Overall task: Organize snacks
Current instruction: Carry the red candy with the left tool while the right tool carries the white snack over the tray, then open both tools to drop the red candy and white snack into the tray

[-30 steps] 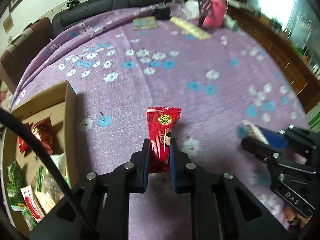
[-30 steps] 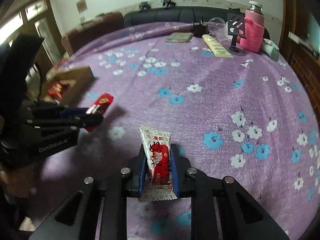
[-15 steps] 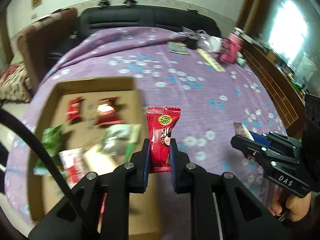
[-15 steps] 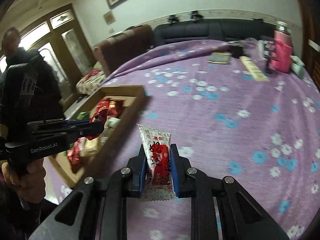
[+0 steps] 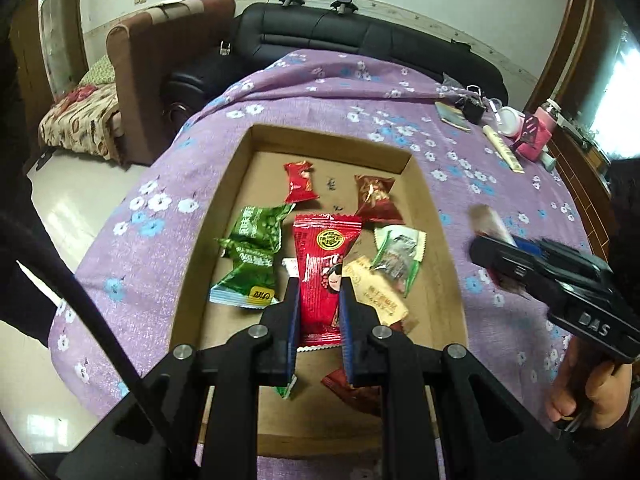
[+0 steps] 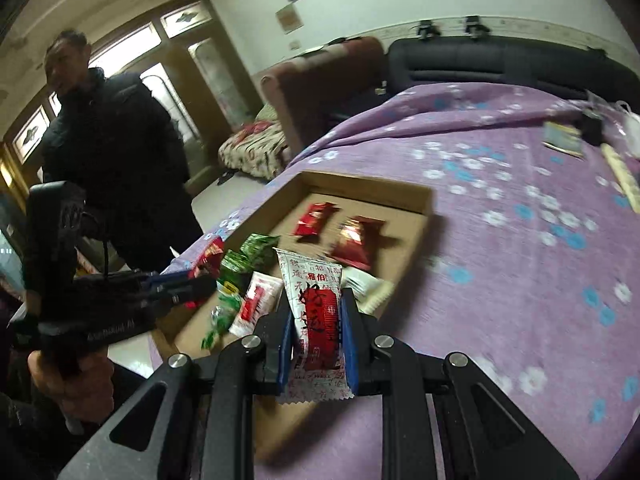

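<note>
My left gripper (image 5: 319, 286) is shut on a red snack packet (image 5: 323, 268) with a cartoon face, held above the shallow cardboard box (image 5: 440, 240). Inside the box lie several snacks: green packets (image 5: 256, 248), two red ones (image 5: 298, 182) and a beige one (image 5: 378, 292). My right gripper (image 6: 316, 296) is shut on a white packet with a red label (image 6: 316, 312), hanging over the box's near right edge (image 6: 404, 276). In the right wrist view the left gripper (image 6: 200, 284) reaches in from the left; in the left wrist view the right gripper (image 5: 486, 246) enters from the right.
The box rests on a table under a purple flowered cloth (image 5: 480, 184). At the cloth's far end stand a pink bottle (image 5: 538, 138), a long beige pack (image 5: 504, 148) and a small booklet (image 5: 452, 114). A person in dark clothing (image 6: 112, 152) stands at the left; sofas (image 5: 360, 40) lie beyond.
Both grippers have swung left from the bare cloth to the box, each keeping its packet. The box now fills the middle of the left wrist view.
</note>
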Motion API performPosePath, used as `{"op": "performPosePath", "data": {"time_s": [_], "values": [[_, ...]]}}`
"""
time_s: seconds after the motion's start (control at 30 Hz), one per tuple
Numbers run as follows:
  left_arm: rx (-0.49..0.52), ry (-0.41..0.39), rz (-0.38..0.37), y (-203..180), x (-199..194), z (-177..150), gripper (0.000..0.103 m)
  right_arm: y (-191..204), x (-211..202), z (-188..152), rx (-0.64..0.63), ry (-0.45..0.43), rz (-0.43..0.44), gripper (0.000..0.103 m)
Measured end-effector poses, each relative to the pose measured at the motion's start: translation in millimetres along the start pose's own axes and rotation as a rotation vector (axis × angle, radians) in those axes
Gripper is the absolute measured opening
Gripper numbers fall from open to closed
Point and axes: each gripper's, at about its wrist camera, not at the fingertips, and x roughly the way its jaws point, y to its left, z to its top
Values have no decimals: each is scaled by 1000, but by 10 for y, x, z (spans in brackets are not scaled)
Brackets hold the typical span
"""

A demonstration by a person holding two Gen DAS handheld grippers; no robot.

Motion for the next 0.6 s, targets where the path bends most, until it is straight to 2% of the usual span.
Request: {"op": "performPosePath", "data": {"time_s": [0.23, 0.6], "values": [[3, 42, 14, 28, 198, -21, 19, 63, 579, 140, -37, 91, -22, 20], [-18, 80, 39, 89, 345, -41, 21, 73, 808, 153, -61, 148, -65, 23]]}}
